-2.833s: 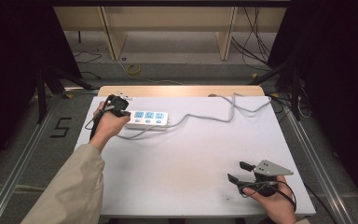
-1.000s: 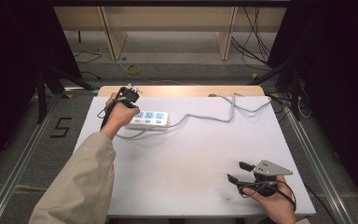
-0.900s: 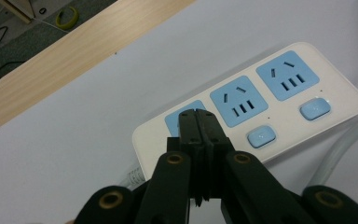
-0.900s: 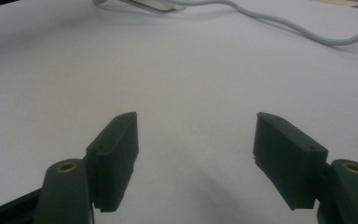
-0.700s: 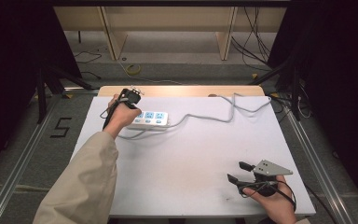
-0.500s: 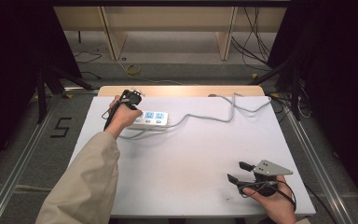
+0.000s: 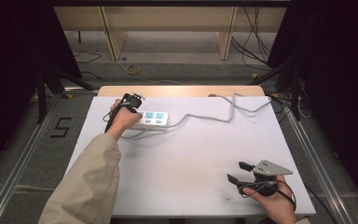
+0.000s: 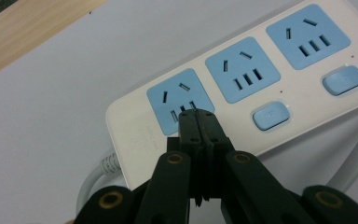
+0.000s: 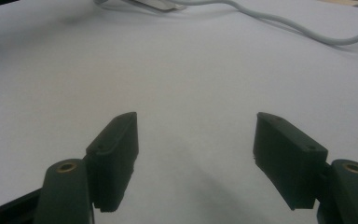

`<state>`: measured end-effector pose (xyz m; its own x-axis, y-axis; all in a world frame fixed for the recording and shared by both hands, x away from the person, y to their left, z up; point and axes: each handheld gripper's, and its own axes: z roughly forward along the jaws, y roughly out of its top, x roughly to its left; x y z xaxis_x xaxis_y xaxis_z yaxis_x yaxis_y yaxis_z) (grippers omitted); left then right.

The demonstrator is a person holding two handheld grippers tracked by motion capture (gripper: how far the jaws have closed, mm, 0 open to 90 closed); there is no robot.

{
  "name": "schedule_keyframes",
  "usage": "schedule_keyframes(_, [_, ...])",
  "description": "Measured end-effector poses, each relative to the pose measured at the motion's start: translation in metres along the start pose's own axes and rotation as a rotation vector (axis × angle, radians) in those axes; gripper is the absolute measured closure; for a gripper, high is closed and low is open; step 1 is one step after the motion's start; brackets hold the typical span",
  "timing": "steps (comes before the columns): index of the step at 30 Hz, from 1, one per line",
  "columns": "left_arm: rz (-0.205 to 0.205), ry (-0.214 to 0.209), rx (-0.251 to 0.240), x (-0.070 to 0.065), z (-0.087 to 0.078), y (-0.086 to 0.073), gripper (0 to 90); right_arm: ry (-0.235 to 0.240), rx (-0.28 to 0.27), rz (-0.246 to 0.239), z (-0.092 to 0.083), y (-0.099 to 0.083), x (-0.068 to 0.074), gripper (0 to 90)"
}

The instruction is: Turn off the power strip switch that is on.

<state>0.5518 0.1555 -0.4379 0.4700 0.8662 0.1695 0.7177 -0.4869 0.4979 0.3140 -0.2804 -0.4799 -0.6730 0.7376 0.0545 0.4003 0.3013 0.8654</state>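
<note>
A white power strip [image 7: 153, 118] with three blue sockets and blue switches lies at the back left of the white table [image 7: 191, 158]. In the left gripper view the strip [image 8: 242, 88] lies just ahead, and my left gripper [image 8: 196, 114] is shut with nothing between its jaws, its tips over the end socket [image 8: 179, 100]. From above, the left gripper [image 7: 129, 103] sits at the strip's left end. Near the table's front right my right gripper [image 7: 237, 171] rests open and empty; its fingers [image 9: 116, 154] stand wide apart over bare table.
The strip's grey cable [image 7: 223, 112] snakes right across the table's back toward the far edge, and another loop [image 7: 137, 135] curls in front of the strip. A wooden board [image 7: 182, 90] borders the table's far side. Metal rails [image 7: 23, 154] run along both sides.
My left hand has shifted right and slightly down, bringing the shut gripper onto the strip's left end. The right gripper has stayed where it was.
</note>
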Motion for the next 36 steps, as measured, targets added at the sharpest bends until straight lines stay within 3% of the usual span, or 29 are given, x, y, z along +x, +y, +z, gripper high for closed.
schedule_keyframes(6, [-0.017, -0.006, -0.005, 0.0, 0.002, 0.0, 89.6, 0.0, 0.001, 0.0, 0.0, 0.0, 0.0, 32.0])
schedule_keyframes(25, [-0.009, -0.004, 0.017, -0.004, 0.005, 0.0, 89.6, 0.001, 0.004, -0.002, 0.0, 0.0, 0.001, 32.0])
schedule_keyframes(28, [-0.005, 0.002, 0.018, -0.006, 0.005, 0.0, 89.7, 0.0, 0.004, -0.003, 0.0, 0.0, 0.001, 32.0])
schedule_keyframes(33, [0.04, 0.031, 0.026, -0.01, 0.006, 0.001, 89.7, 0.002, 0.003, -0.005, 0.0, 0.0, 0.001, 32.0])
schedule_keyframes(36, [0.03, 0.03, 0.028, -0.01, 0.006, 0.001, 89.8, 0.003, 0.005, -0.007, 0.0, 0.0, 0.001, 32.0])
